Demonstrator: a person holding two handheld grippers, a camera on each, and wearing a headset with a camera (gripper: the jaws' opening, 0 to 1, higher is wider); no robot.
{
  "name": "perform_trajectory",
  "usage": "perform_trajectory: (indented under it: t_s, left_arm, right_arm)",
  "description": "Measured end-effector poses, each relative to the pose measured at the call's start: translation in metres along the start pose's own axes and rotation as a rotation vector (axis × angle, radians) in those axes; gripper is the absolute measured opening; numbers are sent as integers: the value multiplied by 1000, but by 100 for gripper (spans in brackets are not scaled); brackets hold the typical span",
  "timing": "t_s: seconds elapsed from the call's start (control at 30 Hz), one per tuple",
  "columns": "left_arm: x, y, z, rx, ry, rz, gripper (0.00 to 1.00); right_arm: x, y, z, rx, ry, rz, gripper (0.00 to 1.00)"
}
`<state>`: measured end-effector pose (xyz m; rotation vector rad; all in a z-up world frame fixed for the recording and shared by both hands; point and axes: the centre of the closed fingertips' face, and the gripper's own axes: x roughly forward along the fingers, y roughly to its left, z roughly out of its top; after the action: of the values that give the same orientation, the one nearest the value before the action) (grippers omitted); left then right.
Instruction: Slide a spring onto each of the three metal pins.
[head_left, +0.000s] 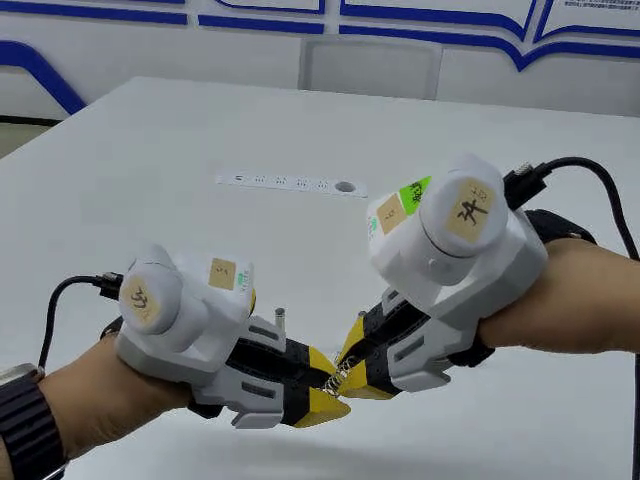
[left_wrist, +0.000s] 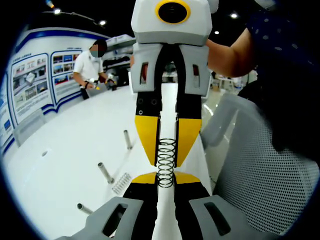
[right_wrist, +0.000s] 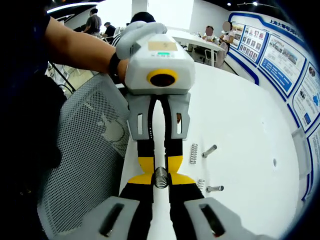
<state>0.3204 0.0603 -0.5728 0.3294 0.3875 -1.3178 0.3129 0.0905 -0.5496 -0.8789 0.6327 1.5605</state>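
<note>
Pinching one spring (left_wrist: 166, 162) together, the left gripper (head_left: 322, 390) and right gripper (head_left: 355, 368) meet tip to tip; all three pins (left_wrist: 105, 172) look bare, so none is done yet.

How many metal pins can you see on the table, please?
3, in a row on the table: the farthest pin, the middle pin beside a loose spring, and the nearest pin.
</note>
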Motion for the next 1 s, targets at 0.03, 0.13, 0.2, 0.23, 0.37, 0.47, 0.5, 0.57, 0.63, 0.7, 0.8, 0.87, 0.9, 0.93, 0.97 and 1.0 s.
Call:
perform_trajectory:
  t_s: [0.03, 0.13, 0.2, 0.23, 0.37, 0.47, 0.5, 0.57, 0.63, 0.7, 0.8, 0.87, 0.9, 0.93, 0.97, 1.0]
  left_arm:
    - [1, 0, 0, 1, -1, -1, 11]
    - [3, 0, 1, 3, -2, -3, 11]
    - [3, 0, 1, 4, -2, -1, 11]
    - [4, 0, 1, 4, -3, 0, 11]
    - [5, 0, 1, -6, -11, 7, 11]
    - [5, 0, 0, -17, -11, 12, 12]
    - [5, 0, -1, -19, -10, 14, 12]
    - [5, 0, -1, -25, -10, 15, 14]
    - [4, 1, -2, -30, -9, 19, 15]
    - [1, 2, -3, -42, -10, 25, 17]
    - [-3, 3, -3, -50, -15, 35, 19]
    - [-7, 5, -3, -56, -18, 43, 19]
    - [-9, 7, -4, -60, -21, 49, 20]
    - [-10, 7, -4, -63, -23, 53, 21]
    - [-11, 8, -4, -66, -24, 56, 21]
    - [-14, 9, -5, -69, -26, 61, 22]
  right_arm:
    - [0, 0, 1, 0, -2, 1, 12]
    - [0, 0, 3, -5, -2, 2, 12]
    - [0, 0, 3, -7, 3, 1, 12]
    - [0, 0, 2, -7, 4, 1, 12]
    - [0, 0, 1, -5, 10, 3, 12]
    - [1, 0, -1, -3, 16, 4, 12]
    - [1, -1, -1, -3, 19, 4, 12]
    - [0, -2, -3, -3, 24, 2, 12]
    - [-1, -3, -5, -2, 34, -2, 12]
    - [-3, -7, -9, 0, 47, -9, 12]
    - [-7, -11, -15, 7, 57, -19, 12]
    - [-11, -14, -19, 13, 66, -26, 12]
    - [-12, -16, -22, 17, 72, -31, 12]
    - [-13, -17, -24, 20, 74, -34, 12]
    - [-14, -18, -26, 24, 77, -35, 12]
    - [-15, -19, -29, 29, 82, -39, 12]
